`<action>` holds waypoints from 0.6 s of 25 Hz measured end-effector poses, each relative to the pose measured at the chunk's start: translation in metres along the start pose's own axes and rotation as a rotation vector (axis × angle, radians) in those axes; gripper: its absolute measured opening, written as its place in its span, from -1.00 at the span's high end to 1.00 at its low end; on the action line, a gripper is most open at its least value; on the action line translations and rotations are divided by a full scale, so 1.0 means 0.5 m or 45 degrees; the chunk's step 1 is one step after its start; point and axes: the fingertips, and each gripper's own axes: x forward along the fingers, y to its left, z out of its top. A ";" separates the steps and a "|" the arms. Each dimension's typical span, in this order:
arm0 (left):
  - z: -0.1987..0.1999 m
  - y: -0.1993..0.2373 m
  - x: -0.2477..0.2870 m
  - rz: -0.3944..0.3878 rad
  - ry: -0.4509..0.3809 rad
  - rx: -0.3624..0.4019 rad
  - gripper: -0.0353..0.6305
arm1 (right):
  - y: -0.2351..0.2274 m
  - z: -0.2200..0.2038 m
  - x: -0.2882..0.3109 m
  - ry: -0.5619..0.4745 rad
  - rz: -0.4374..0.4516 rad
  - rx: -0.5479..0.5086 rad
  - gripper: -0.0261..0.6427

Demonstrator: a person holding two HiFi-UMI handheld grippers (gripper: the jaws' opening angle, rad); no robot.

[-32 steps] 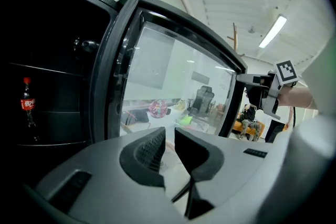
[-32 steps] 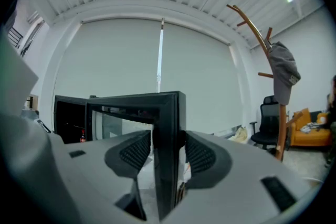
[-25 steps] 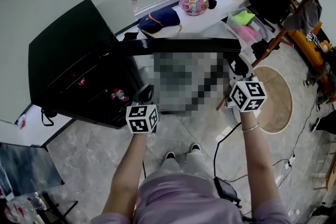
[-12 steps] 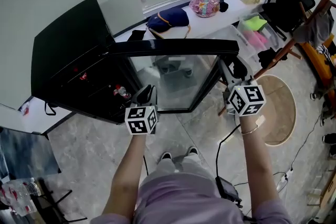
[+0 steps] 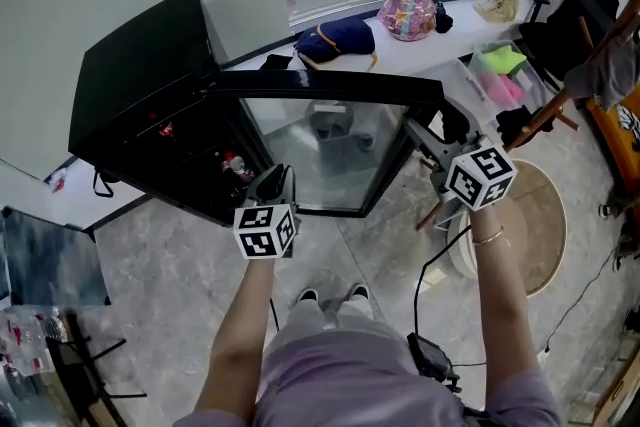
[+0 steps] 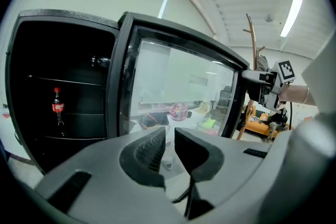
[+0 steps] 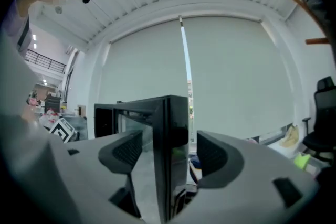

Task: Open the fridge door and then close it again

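Observation:
The black fridge (image 5: 150, 105) stands at the left of the head view with its glass door (image 5: 320, 150) swung wide open toward me. A cola bottle (image 6: 56, 106) stands on a shelf inside. My right gripper (image 5: 425, 137) is at the door's free edge (image 7: 176, 128). That edge lies between its jaws (image 7: 168, 147), which are opening, with a gap beside the right pad. My left gripper (image 5: 278, 177) hangs in front of the door's glass. Its jaws (image 6: 169, 136) stand a narrow slit apart with nothing between them.
Behind the fridge, a white ledge (image 5: 440, 30) carries a dark blue bag (image 5: 335, 37) and a pink bag (image 5: 408, 13). To the right are plastic boxes (image 5: 495, 70), an office chair (image 5: 585, 10), a wooden coat stand (image 5: 560, 100) and a round rug (image 5: 535, 215). My feet (image 5: 330, 295) are just below the door.
The right gripper has turned a little at the door's free edge. The door stays open at about the same angle and the left gripper has hardly moved.

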 end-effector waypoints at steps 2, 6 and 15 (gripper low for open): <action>-0.003 -0.007 -0.016 0.028 -0.006 -0.011 0.74 | 0.003 -0.006 0.009 0.042 0.065 -0.037 -0.03; -0.014 -0.018 -0.048 0.089 -0.016 -0.039 0.74 | 0.009 -0.016 0.022 0.060 0.155 -0.036 0.06; -0.058 -0.048 -0.115 0.199 -0.007 -0.066 0.74 | 0.012 -0.021 -0.014 -0.010 0.175 0.006 0.27</action>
